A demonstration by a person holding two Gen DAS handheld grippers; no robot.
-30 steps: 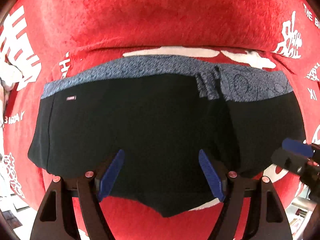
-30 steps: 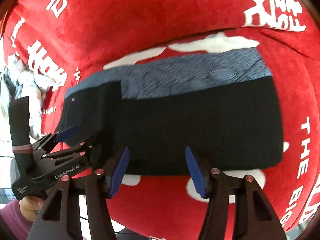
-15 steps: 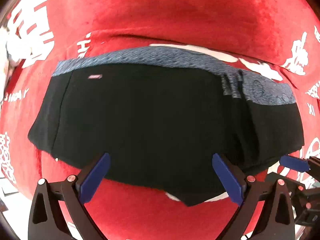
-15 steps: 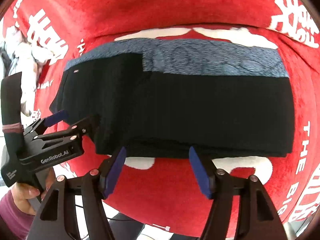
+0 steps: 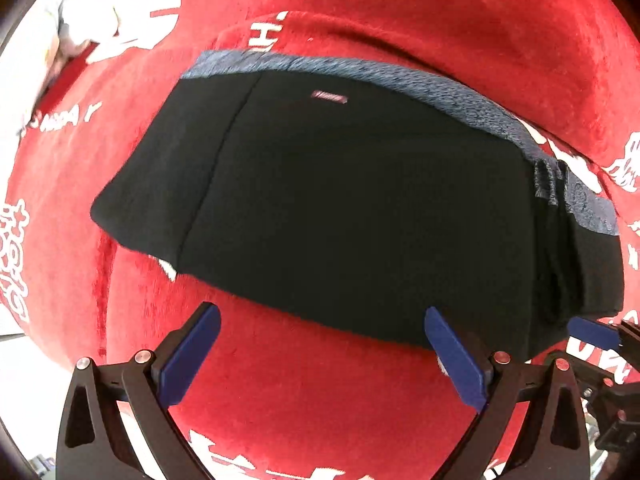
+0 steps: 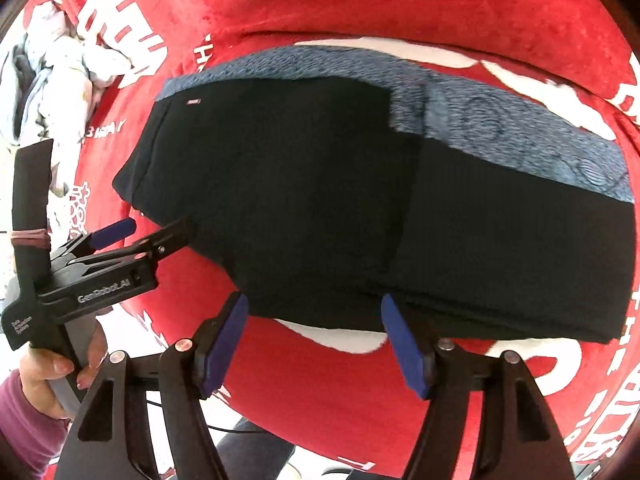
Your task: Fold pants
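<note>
Pants: black pants [image 5: 360,208] with a grey-blue waistband [image 6: 500,120] lie folded on a red plush blanket [image 5: 320,392], the waistband toward 12 o'clock.
Left hand-held gripper [image 5: 320,350]: jaws wide apart, holding nothing, at the fold's 6 o'clock edge.
Right hand-held gripper [image 6: 316,338]: jaws apart, empty, blue pads [image 6: 404,346] seemingly just touching the near hem.
Clutter: pale crumpled cloth [image 6: 60,72] at 10 o'clock.

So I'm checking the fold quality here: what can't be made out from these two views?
- Layers under the pants: hidden by the black top layer, both views.
- Small label: text too small and blurred, left wrist view.
- Pile of pale cloth: cut off by the left edge, right wrist view.
- Left gripper: its jaws overlap, gap unclear there.
</note>
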